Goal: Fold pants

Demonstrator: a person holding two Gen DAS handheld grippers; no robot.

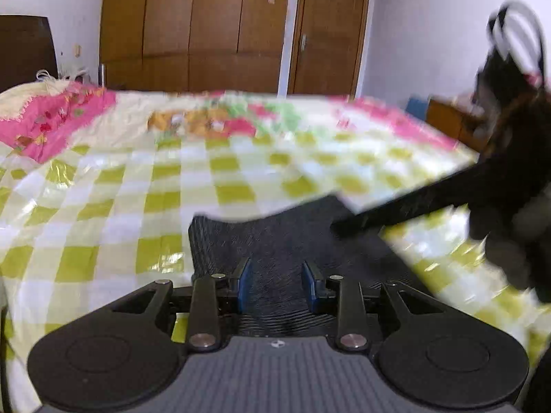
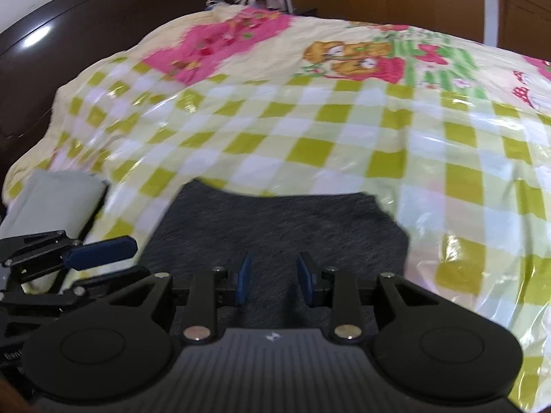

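Observation:
Dark grey pants (image 1: 286, 241) lie flat in a folded block on the checked bed cover (image 1: 103, 206). My left gripper (image 1: 277, 285) hovers over their near part, its blue pads apart with only the flat cloth seen through the gap. A blurred black finger (image 1: 396, 211) of the right gripper reaches onto the pants from the right. In the right wrist view the pants (image 2: 275, 220) fill the middle. My right gripper (image 2: 274, 278) stands open above them, nothing pinched. One blue-padded finger (image 2: 100, 251) of the left gripper shows at the left edge.
A folded pale grey cloth (image 2: 51, 199) lies on the bed left of the pants. A dark headboard (image 2: 86, 51) runs along the far left. Wooden wardrobe doors (image 1: 206, 24) stand behind the bed. The cover has a glossy plastic sheen.

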